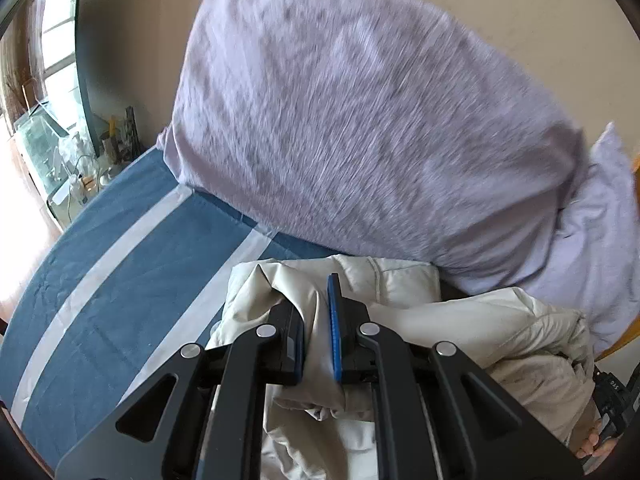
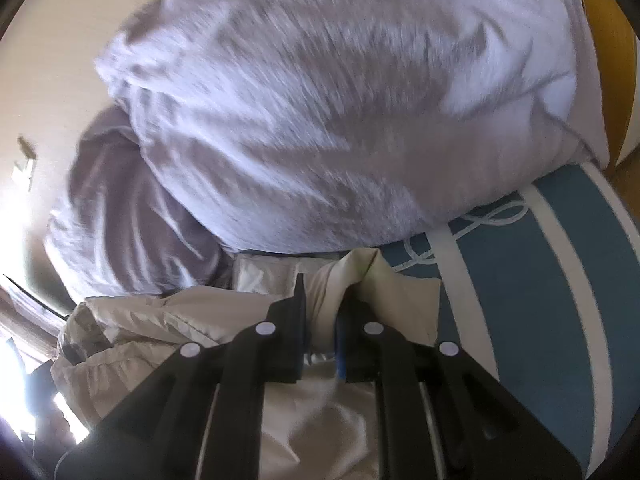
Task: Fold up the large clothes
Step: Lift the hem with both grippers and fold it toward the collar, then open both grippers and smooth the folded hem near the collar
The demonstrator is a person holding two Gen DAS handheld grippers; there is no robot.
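Centrally, a cream padded garment [image 1: 400, 312] lies bunched on a blue bedcover with white stripes [image 1: 120, 264], close against a large lilac pillow [image 1: 360, 120] that leans at the wall. Left gripper [image 1: 316, 300]: jaws clamped on a pinch of the cream cloth, which rises between the blue pads. Right gripper [image 2: 322, 300]: likewise closed on a fold of the same garment [image 2: 200, 320], near the striped cover's [image 2: 520, 280] looped white pattern. A second, smaller lilac cushion [image 1: 608, 216] sits beside the large one. Judged step: carrying two held points across to lay a fold. To do it well, both grips should travel together at even height, keeping the cloth between them taut, and the edge should be set down short of the pillow [image 2: 320, 100], since bulky padding tends to spring back and crowd against it.
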